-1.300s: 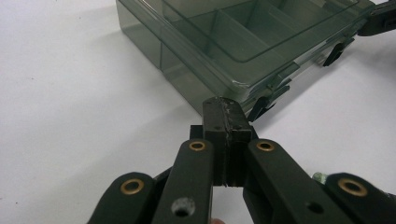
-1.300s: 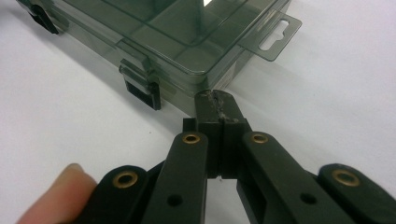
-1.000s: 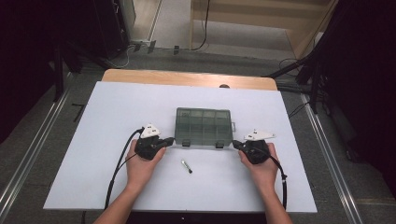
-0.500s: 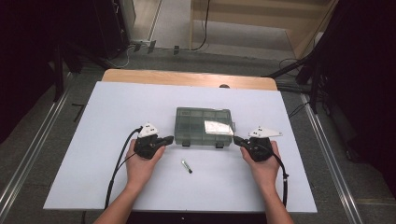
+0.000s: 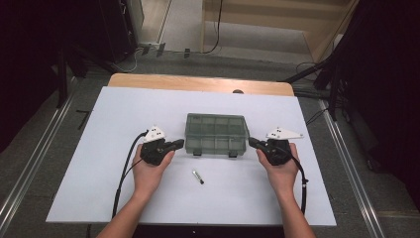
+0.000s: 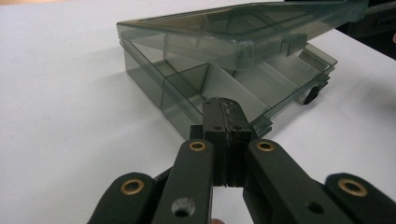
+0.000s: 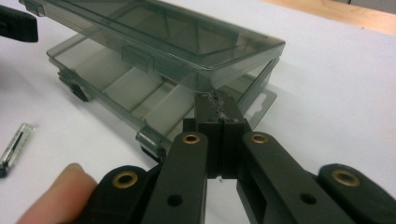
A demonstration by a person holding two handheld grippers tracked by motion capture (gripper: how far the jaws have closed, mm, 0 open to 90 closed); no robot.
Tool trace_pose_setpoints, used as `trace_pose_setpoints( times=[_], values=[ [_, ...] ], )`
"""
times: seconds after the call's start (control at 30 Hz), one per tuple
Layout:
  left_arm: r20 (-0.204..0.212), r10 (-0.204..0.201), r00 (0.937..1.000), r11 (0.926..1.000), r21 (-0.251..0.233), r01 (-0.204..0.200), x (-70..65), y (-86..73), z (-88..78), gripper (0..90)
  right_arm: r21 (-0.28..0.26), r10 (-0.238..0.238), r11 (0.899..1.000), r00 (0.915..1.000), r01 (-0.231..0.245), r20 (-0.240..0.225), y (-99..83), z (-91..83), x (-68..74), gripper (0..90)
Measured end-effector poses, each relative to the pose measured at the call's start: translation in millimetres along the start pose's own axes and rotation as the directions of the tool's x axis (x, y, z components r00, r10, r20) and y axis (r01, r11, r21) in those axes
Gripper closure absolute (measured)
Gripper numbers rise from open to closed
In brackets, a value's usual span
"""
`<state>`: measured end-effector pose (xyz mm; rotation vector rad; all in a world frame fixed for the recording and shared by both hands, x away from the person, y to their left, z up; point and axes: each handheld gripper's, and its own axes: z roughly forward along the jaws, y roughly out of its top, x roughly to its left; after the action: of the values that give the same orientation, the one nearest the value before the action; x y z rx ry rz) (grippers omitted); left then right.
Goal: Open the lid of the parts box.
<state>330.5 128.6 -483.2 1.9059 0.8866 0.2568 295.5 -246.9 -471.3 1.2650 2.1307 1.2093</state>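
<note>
Hands level, each closed gripper (image 5: 179, 144) (image 5: 252, 142) flanking the compartment box (image 5: 216, 133).

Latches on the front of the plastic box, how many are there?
2. The left latch and the right latch sit on the near edge of the box, both undone, with the lid slightly raised.

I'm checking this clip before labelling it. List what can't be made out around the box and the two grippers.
- Compartment box, high view: too small to tell how far its lid is lifted.
- Box contents, left gripper view: the tinted lid and dividers veil the far compartments.
- Small stick-like item, high view: too small to identify; right gripper view cuts it off at the edge.
- Left gripper and right gripper: contact with the box unclear.
</note>
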Motion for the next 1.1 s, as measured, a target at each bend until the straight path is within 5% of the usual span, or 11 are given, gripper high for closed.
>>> trace_pose_setpoints(
  times=[0.77,1.1],
  values=[
    [-0.001,0.017,0.9999,0.9971,-0.074,-0.017,0.8,34.2,8.4,90.0,-0.047,0.0,0.999,0.9999,-0.001,-0.011,30.2,1.8,-5.3,90.0],
    [-0.059,0.04,0.9974,0.9903,-0.13,-0.047,0.5,50.8,10.8,90.0,-0.083,-0.007,0.997,0.9999,0.008,0.008,41.1,7.0,-6.0,90.0]
  ],
)
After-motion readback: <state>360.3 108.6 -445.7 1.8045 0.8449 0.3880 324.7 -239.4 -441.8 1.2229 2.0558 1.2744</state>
